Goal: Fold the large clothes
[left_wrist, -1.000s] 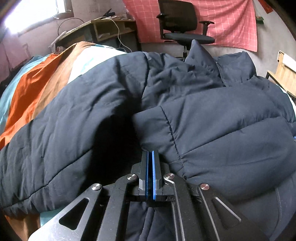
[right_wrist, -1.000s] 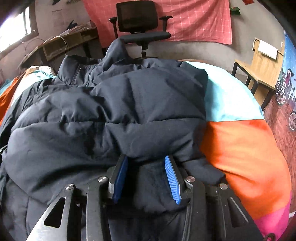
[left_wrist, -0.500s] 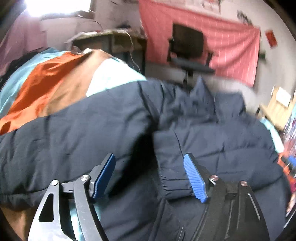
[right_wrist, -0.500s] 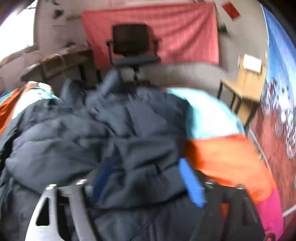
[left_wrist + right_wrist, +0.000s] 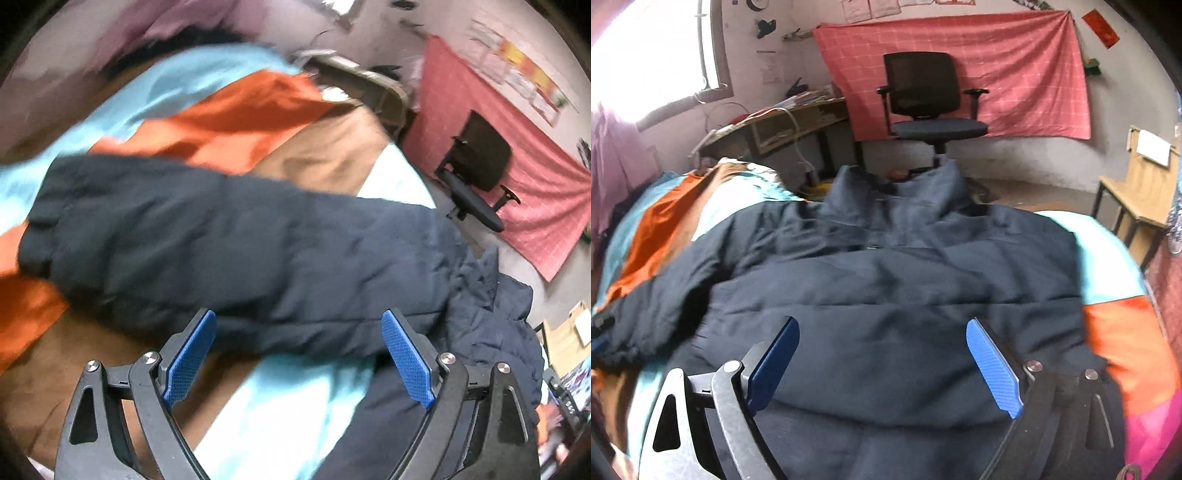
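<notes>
A dark navy puffer jacket (image 5: 894, 295) lies spread on the bed, collar toward the far end, with one side folded over its middle. Its left sleeve (image 5: 207, 236) stretches out to the left over the bedcover. My left gripper (image 5: 297, 350) is open and empty, hovering just in front of that sleeve. My right gripper (image 5: 882, 354) is open and empty above the jacket's lower body. Both have blue pads (image 5: 406, 358).
The bed has a striped cover of orange, brown, white and light blue (image 5: 236, 110). A black office chair (image 5: 927, 103) stands past the bed's far end before a red cloth on the wall. A desk (image 5: 783, 125) is at the far left, a wooden stand (image 5: 1145, 184) at the right.
Both grippers have opened and let go of the jacket. The left one swung left toward the outstretched sleeve. The right one pulled back and up from the folded body.
</notes>
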The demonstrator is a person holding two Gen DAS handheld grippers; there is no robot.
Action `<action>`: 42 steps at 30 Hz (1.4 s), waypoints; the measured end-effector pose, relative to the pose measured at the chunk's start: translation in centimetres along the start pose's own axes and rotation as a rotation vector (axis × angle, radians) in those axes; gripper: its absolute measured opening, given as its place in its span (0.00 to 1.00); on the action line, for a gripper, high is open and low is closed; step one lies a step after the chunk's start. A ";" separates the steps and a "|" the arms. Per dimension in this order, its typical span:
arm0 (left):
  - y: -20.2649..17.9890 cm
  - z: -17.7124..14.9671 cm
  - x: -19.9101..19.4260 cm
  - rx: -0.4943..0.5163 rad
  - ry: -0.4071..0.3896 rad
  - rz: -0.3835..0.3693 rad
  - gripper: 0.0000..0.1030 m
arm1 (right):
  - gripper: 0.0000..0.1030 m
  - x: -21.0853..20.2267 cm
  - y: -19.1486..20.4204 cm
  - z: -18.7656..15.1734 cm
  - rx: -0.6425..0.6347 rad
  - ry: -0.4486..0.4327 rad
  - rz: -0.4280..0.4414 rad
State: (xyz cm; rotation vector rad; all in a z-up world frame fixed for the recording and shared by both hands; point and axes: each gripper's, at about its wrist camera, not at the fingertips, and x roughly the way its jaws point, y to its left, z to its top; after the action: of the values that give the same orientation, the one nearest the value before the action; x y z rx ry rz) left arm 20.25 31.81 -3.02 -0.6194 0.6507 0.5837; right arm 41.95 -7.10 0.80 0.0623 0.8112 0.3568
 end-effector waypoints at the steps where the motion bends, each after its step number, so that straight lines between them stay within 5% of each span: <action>1: 1.3 -0.1 -0.2 -0.027 0.012 0.014 0.85 | 0.91 0.3 0.8 0.0 -0.007 0.002 0.012; 10: 8.7 0.7 -0.9 -0.213 0.009 0.130 0.85 | 0.91 5.0 11.4 -0.1 -0.275 -0.013 -0.045; 15: 11.2 1.1 -0.2 -0.323 0.030 0.101 0.85 | 0.91 8.9 15.1 -0.2 -0.338 0.054 -0.028; 19: 10.8 1.2 -0.4 -0.273 0.037 0.147 0.85 | 0.92 12.5 15.0 -1.6 -0.345 0.147 -0.067; 23: 9.7 1.4 -0.4 -0.176 0.034 0.188 0.82 | 0.97 12.9 14.4 -2.4 -0.339 0.126 -0.040; 26: 9.8 1.2 -1.2 -0.197 -0.012 0.199 0.54 | 0.99 12.6 14.4 -2.9 -0.352 0.102 -0.040; 28: 9.6 1.4 -1.6 -0.199 -0.029 0.200 0.31 | 0.99 11.5 13.9 -2.9 -0.322 0.087 0.011; 30: 9.0 1.8 -2.3 -0.166 -0.071 0.203 0.18 | 0.99 9.8 12.7 -2.5 -0.246 0.070 0.073; 36: 4.7 4.0 -5.6 -0.043 -0.239 0.132 0.08 | 0.99 5.0 9.7 -1.6 -0.196 0.074 0.107; 42: -5.4 5.8 -8.4 0.218 -0.328 -0.004 0.06 | 0.99 0.0 4.4 -0.9 -0.182 0.027 0.043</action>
State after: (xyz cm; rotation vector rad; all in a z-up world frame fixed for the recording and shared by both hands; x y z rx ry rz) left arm 20.54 29.66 8.34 -0.3111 0.3969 0.5860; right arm 40.05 -3.06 1.04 -0.0953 0.8017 0.4712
